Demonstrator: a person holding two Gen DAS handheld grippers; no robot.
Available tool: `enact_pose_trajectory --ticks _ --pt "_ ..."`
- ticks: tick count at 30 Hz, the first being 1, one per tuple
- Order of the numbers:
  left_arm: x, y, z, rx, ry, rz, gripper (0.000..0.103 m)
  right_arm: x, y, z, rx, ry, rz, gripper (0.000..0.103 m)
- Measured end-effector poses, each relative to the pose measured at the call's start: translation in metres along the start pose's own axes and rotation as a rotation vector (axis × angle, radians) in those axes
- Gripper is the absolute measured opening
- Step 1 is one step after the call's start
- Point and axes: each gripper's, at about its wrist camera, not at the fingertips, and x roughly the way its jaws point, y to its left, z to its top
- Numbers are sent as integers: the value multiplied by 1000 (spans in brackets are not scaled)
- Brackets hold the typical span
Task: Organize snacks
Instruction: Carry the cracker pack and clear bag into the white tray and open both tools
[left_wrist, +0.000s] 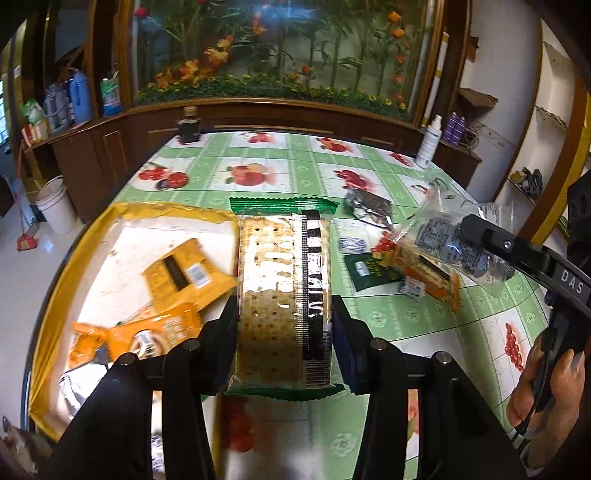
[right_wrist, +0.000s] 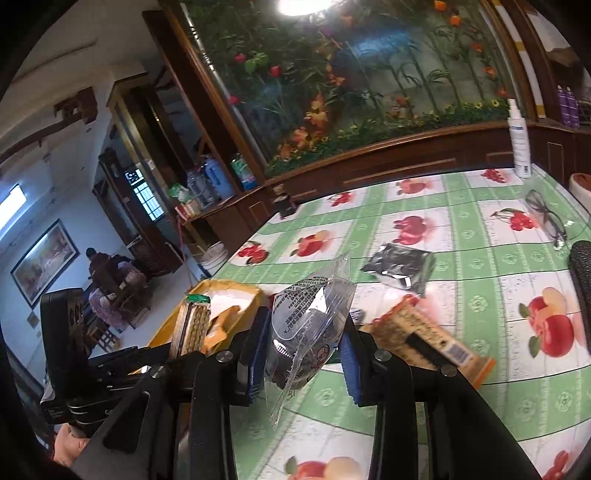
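Yellow tray (left_wrist: 48, 295) at counter's left edge holds orange snack packs (left_wrist: 184, 277). Left claw (left_wrist: 284, 325) grips green-edged cracker pack (left_wrist: 282, 295), lifted just right of the tray. Right claw (right_wrist: 304, 354) clamps clear cookie packet (right_wrist: 310, 332) above the fruit-print counter (right_wrist: 480, 258). Orange pack (right_wrist: 428, 339), silver pouch (right_wrist: 399, 267) lie right.

We're in a home dining or living room: beyond the fingers a green fruit-print plastic tablecloth (left_wrist: 376, 162) covers the table, backed by a dark wooden cabinet (left_wrist: 110, 147) framing a glass case of artificial flowers (left_wrist: 280, 51); a framed landscape picture (right_wrist: 43, 260) hangs far left.
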Motion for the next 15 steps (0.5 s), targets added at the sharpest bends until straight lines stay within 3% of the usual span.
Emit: enact_pose_trajectory --ticks 15 --pt "-29 73 -25 -114 -40 193 45 41 76 -20 -65 95 180 36"
